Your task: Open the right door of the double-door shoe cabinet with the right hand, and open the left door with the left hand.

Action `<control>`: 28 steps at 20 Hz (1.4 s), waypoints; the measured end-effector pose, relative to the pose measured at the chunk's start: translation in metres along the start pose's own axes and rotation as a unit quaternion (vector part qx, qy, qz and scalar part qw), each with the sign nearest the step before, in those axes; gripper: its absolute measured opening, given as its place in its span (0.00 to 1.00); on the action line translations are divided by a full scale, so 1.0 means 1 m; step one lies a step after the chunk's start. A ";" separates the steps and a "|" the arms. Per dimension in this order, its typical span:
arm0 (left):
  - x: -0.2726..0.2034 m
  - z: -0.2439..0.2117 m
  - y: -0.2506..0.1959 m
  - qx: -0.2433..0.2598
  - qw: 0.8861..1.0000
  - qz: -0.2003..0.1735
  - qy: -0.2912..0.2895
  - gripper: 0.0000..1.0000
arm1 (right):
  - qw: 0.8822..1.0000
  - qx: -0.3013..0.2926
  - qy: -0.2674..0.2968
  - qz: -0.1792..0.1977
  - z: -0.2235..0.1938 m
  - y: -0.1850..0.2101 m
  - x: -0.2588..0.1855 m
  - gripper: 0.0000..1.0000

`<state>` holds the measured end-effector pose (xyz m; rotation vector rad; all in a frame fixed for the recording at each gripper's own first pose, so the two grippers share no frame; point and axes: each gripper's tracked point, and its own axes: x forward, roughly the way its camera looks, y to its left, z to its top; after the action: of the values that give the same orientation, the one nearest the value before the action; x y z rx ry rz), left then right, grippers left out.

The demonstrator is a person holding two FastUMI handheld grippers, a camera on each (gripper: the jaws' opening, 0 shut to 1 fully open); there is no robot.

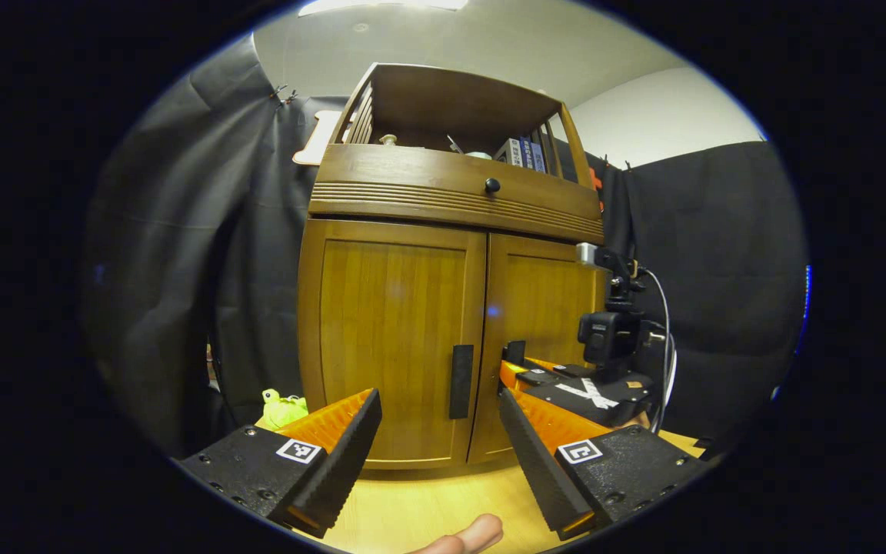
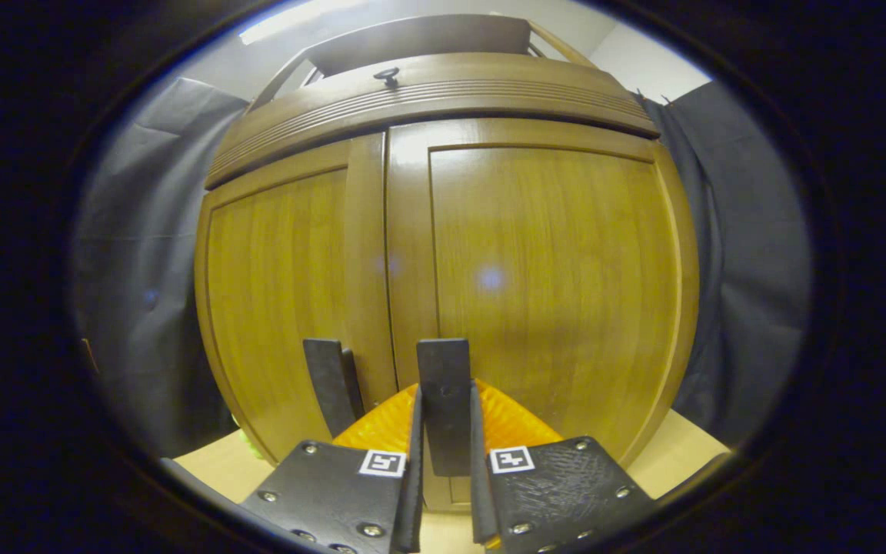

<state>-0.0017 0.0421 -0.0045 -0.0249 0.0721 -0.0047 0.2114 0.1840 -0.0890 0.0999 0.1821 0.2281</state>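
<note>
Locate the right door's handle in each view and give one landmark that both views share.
Left gripper view: the right door handle sits right of centre, beside the door seam, with the right gripper at it.
Right gripper view: the handle stands low at centre, clamped by that gripper.
Shared landmark: the left door handle, just left of the seam.

The left tongs [image 1: 439, 431] gape before the shut left door [image 1: 393, 338] and its handle [image 1: 461, 381]; the right tongs [image 1: 512, 362] meet the right door [image 1: 543, 308].
</note>
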 end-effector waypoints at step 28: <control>0.022 -0.009 0.012 -0.002 0.999 0.033 0.014 0.96 | 0.993 0.044 0.005 0.109 0.007 -0.075 -0.160 0.25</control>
<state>0.0196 0.0541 -0.0154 -0.0275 0.1019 0.0604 0.0757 0.0739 -0.0641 0.2068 0.1920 0.4381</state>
